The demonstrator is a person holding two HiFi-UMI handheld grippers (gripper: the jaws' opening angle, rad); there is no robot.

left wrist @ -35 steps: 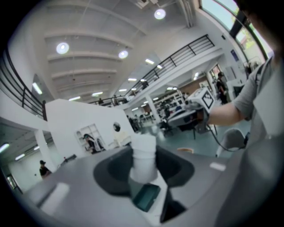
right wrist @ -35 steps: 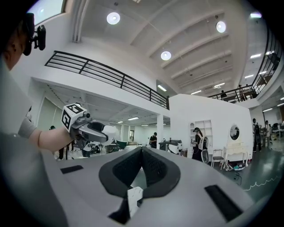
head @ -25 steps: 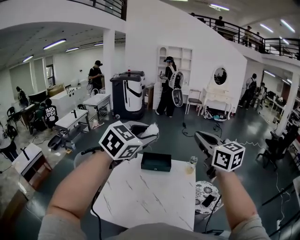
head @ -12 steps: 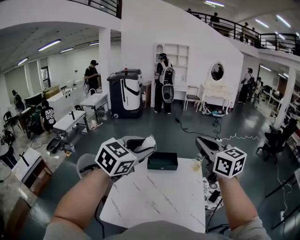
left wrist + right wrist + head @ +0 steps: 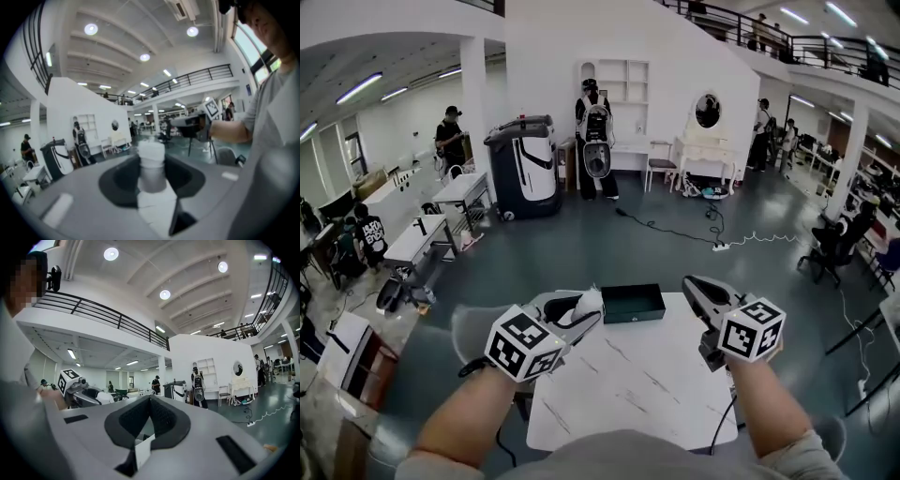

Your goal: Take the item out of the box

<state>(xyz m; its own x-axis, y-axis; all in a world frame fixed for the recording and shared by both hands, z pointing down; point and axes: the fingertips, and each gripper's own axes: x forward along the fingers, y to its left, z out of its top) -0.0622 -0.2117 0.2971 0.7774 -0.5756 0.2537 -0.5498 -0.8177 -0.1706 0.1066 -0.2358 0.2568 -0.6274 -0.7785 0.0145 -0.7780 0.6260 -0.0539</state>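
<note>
A dark green open box [image 5: 633, 303] sits at the far edge of the white marble table [image 5: 637, 384]. My left gripper [image 5: 591, 311] hovers over the table just left of the box, shut on a white cylinder-shaped item [image 5: 590, 301]. In the left gripper view the white item [image 5: 151, 165] stands upright between the jaws of the left gripper [image 5: 151, 176]. My right gripper [image 5: 690, 283] hangs to the right of the box. Its jaws meet at the tips with nothing between them, as the right gripper view shows for the right gripper [image 5: 150, 401].
The table is small, with dark floor on all sides. A grey chair [image 5: 472, 330] stands at its left edge. Farther off are a dark machine cart [image 5: 521, 165], white work tables [image 5: 417, 239], floor cables [image 5: 675, 230] and several standing people.
Both grippers have come down and nearer to me over the table. The white item stays in the left jaws. The box now shows between the two grippers.
</note>
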